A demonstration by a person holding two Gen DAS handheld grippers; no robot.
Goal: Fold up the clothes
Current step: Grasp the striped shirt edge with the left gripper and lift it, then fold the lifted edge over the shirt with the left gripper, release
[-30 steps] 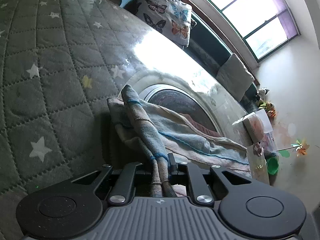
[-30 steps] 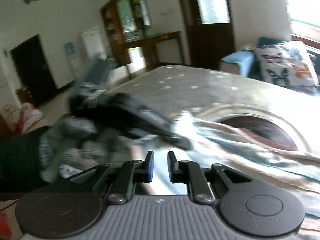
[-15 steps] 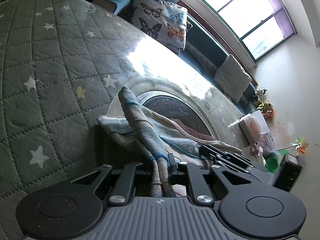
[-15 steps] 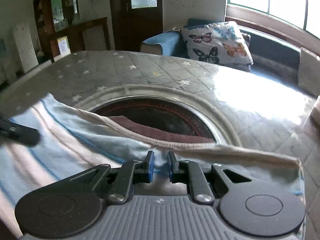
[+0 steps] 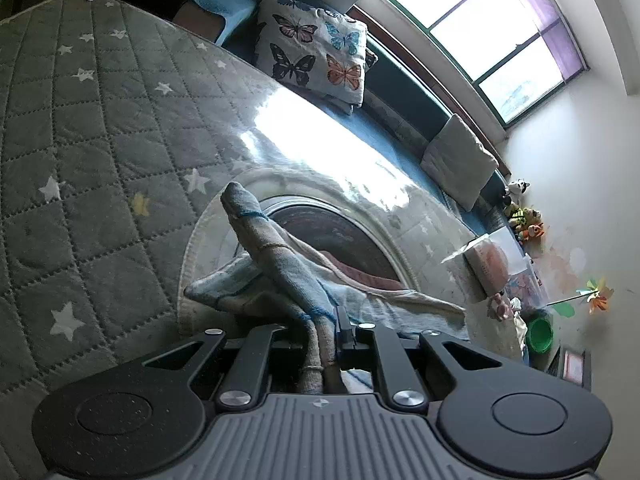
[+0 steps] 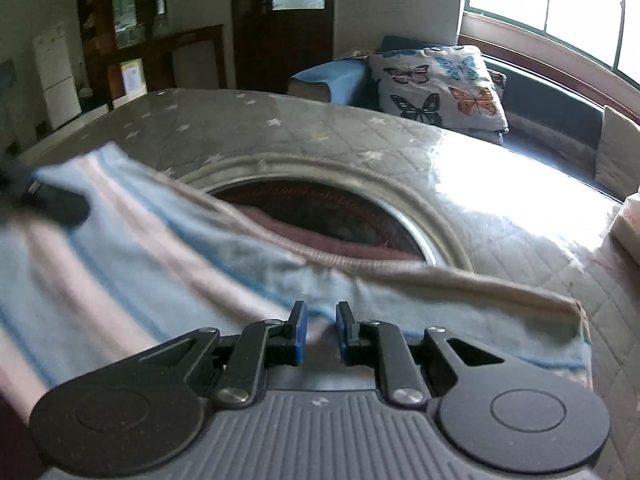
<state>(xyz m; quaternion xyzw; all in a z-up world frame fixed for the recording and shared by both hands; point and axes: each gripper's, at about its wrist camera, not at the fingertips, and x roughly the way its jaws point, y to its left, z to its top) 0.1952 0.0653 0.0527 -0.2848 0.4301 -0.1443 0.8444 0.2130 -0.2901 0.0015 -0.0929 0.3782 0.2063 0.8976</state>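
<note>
A light blue and pink striped garment [image 5: 280, 276] lies on a grey star-quilted mattress [image 5: 100, 140]. It partly covers a dark red round panel [image 5: 344, 236] with a pale rim. My left gripper [image 5: 323, 332] is shut on a bunched fold of the garment, which rises up out of the fingers. In the right wrist view the garment [image 6: 140, 248] spreads across the foreground, lifted at the left by a dark finger of the left gripper [image 6: 52, 202]. My right gripper [image 6: 321, 332] hovers just over the garment's near part with its blue pads almost together. Nothing is clearly pinched between them.
A butterfly pillow [image 5: 316, 56] and a grey cushion [image 5: 460, 160] lie on the window bench beyond the mattress. A box [image 5: 492, 256], a green cup [image 5: 540, 334] and toys sit at the right. A dark door [image 6: 280, 24] and shelves stand behind.
The left gripper has lifted the fold a little. The right gripper swung away from the left hand and dropped toward the garment's near edge. It has left the left wrist view.
</note>
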